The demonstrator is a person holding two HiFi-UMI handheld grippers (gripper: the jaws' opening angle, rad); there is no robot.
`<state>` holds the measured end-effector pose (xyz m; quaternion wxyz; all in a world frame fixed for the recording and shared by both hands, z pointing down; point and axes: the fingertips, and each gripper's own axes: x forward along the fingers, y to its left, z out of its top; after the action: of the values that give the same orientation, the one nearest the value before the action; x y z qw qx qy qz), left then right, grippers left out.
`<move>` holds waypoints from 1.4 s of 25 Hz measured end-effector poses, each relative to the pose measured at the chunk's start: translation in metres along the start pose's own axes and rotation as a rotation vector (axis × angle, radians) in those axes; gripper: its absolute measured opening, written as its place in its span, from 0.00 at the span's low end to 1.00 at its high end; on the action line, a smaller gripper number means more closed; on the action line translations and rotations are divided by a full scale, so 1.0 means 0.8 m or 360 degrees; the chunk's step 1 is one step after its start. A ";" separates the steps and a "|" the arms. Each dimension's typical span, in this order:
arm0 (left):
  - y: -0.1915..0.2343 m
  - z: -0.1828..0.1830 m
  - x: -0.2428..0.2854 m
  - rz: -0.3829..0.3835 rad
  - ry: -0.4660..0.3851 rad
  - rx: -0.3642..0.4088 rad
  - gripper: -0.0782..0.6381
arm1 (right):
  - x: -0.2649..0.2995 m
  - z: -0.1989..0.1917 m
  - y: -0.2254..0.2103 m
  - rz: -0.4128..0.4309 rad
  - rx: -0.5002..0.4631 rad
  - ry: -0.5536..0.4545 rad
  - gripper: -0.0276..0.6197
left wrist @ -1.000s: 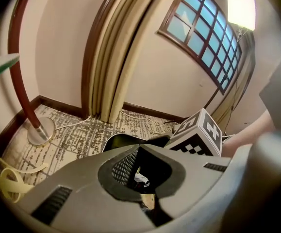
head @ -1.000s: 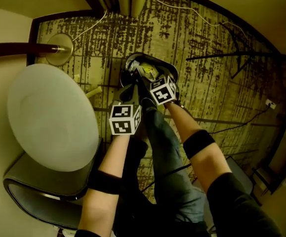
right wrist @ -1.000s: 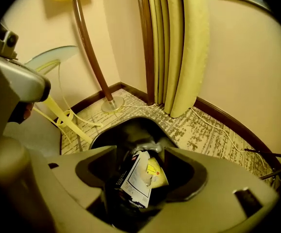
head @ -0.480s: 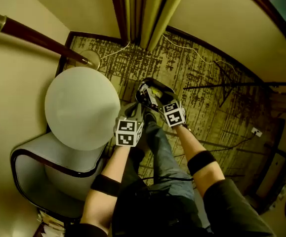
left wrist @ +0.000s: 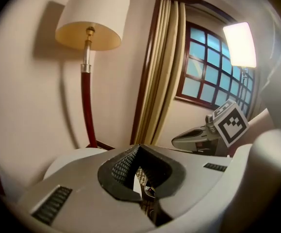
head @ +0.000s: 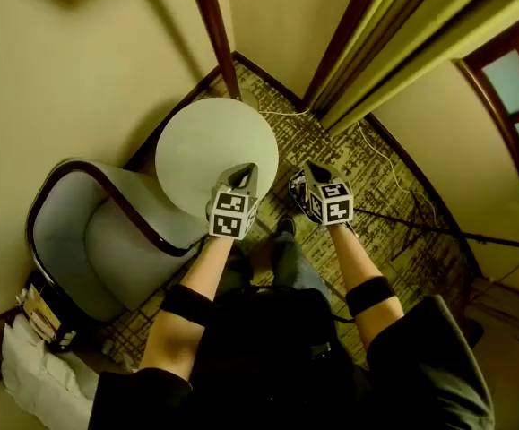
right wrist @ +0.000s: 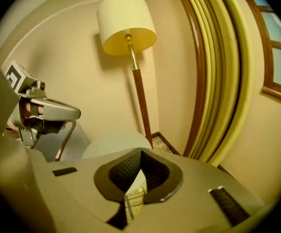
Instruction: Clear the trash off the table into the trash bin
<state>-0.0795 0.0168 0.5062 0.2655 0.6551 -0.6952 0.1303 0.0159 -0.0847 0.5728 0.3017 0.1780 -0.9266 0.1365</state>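
Observation:
The round white table [head: 207, 146] shows a bare top in the head view. My left gripper [head: 247, 170] hangs over its near right edge, jaws shut with nothing between them. My right gripper [head: 306, 179] is held just right of the table above the carpet. Its jaws have just been closing and are now shut on nothing. A dark rim of the trash bin [head: 293, 195] peeks out beside it, the rest hidden. In the gripper views each one's shut jaws [left wrist: 139, 147] [right wrist: 141, 152] point at the wall, with the other gripper [left wrist: 213, 130] [right wrist: 38, 113] alongside.
A floor lamp [right wrist: 126, 21] with a dark red pole [head: 216, 34] stands behind the table. A grey armchair [head: 98, 240] is on the left. Yellow curtains [right wrist: 218, 72] and a window [left wrist: 213, 72] are to the right. Cables [head: 376, 164] cross the patterned carpet.
Both grippers have come up from the bin on the floor to table height. The head view has swung up, bringing the table, chair and lamp pole in front.

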 end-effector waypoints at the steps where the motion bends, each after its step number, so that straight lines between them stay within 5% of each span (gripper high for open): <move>1: 0.021 0.002 -0.015 0.0062 -0.0023 -0.0016 0.11 | 0.006 0.019 0.019 0.0048 -0.0005 -0.0025 0.05; 7: 0.112 0.000 -0.098 0.0354 -0.0133 -0.0152 0.11 | 0.021 0.099 0.114 0.0281 -0.0129 -0.0115 0.05; 16: 0.162 -0.021 -0.172 0.0562 -0.0222 -0.0315 0.11 | 0.026 0.113 0.181 0.0439 -0.0271 -0.0083 0.05; 35: 0.157 -0.043 -0.192 0.0528 -0.0183 -0.0308 0.11 | 0.008 0.111 0.185 0.0390 -0.0347 -0.0082 0.05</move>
<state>-0.1957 0.1781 0.4723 0.2619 0.5093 -0.8170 0.0671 -0.0953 0.0149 0.4859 0.2765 0.0333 -0.9581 0.0663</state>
